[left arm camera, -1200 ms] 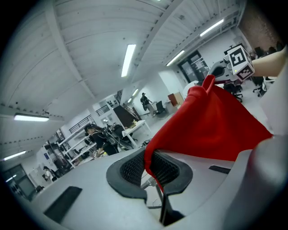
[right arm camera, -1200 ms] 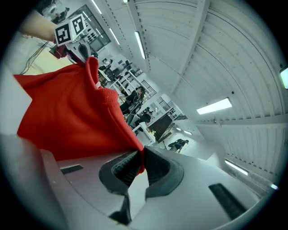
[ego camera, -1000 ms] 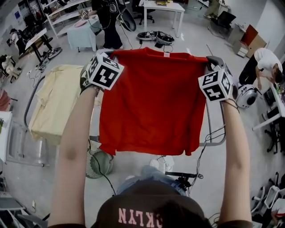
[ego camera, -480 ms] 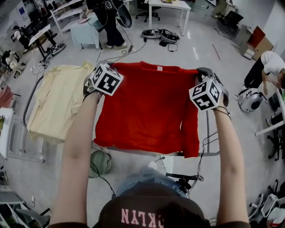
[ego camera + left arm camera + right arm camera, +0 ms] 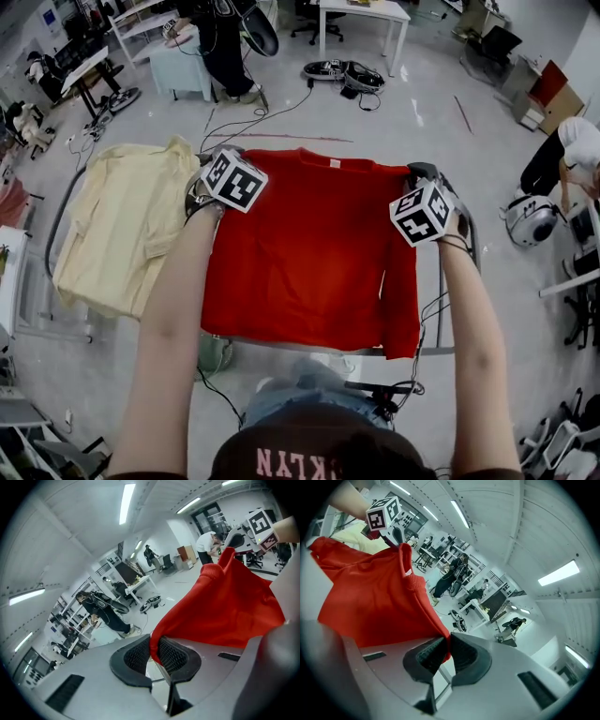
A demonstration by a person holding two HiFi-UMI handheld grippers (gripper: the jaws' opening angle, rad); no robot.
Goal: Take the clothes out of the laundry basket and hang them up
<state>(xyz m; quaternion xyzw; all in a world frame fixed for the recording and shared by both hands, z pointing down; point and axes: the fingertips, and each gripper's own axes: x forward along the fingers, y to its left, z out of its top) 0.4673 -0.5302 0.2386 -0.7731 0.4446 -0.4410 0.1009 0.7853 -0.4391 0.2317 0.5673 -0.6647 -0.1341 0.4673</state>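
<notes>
A white table [image 5: 366, 9] stands behind black floor gear [image 5: 343, 75].

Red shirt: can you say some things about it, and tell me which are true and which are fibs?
1. The left gripper is shut on the red shirt. True.
2. The right gripper is open and empty. False: its jaws pinch the red shirt too.
3. In the head view, a yellow shirt lies to the left of the red shirt. True.
4. The red shirt is scrunched into a ball. False: it is spread out wide between the two grippers.
</notes>
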